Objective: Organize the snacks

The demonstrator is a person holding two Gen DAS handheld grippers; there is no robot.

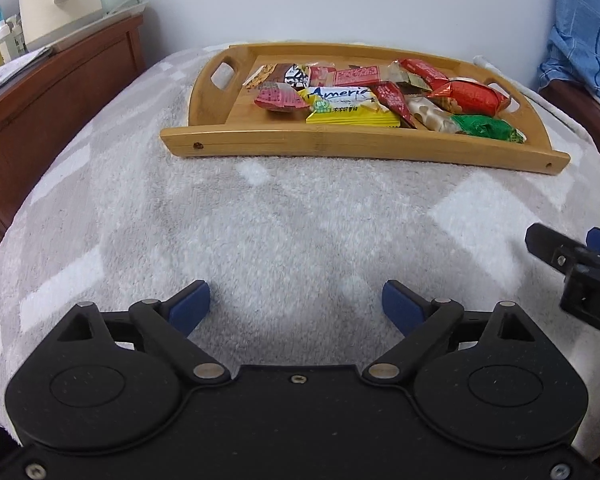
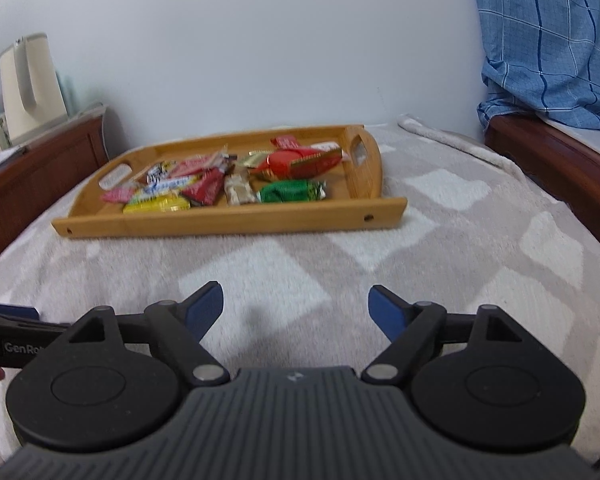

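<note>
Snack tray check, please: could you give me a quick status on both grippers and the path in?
Left gripper open, empty. Right gripper open, empty. Snacks piled in the wooden tray ahead on the blanket. Nothing between grippers and tray.

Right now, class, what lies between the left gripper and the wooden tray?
Only bare grey-white blanket separates the open left gripper from the wooden tray, shown in the left wrist view.
</note>
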